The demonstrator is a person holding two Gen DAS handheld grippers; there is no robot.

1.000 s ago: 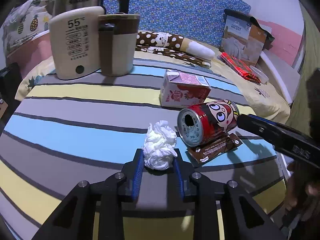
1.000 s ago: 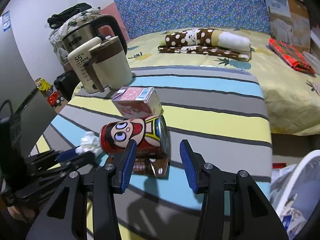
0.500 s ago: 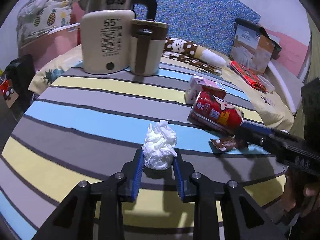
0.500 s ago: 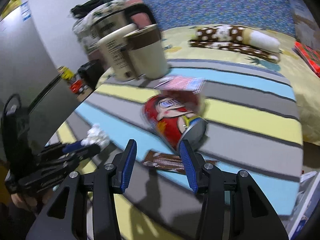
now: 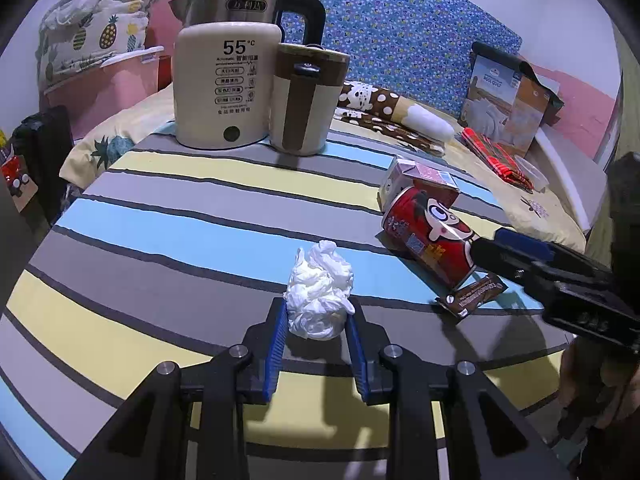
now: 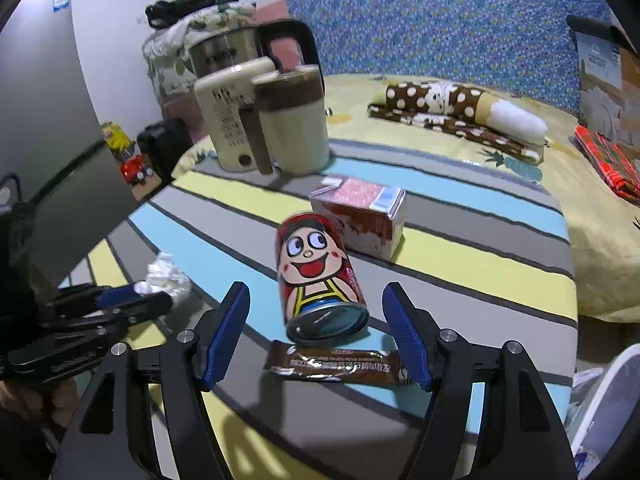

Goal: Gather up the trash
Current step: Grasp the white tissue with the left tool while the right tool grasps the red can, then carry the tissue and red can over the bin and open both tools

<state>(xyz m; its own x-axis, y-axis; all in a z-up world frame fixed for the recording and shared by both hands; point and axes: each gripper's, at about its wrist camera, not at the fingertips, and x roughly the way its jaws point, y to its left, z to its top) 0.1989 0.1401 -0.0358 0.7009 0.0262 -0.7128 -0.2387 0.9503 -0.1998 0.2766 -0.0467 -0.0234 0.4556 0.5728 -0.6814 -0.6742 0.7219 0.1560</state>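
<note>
On the striped tablecloth, going from left to right, the left gripper comes first: its blue pads are closed narrowly on a crumpled white tissue, which sits pinched between them near the table's near edge. In the right wrist view the same tissue shows at the tip of that gripper, at the far left.

Farther back and left of centre stand a cream kettle base marked 55 with a steel kettle behind it, and just beside it on the right a brown-and-cream jug.

Right of the tissue lies a red cartoon can on its side, its end facing the right wrist camera. A pink drink carton lies just behind it, and a brown snack wrapper lies flat in front, touching or nearly touching the can's end.

The right gripper has just been opening; its jaws now stand wide, one finger on either side of the can's near end, with clear gaps to both pads, so nothing is gripped.

At the far right, a white bin rim shows beside the table edge.
</note>
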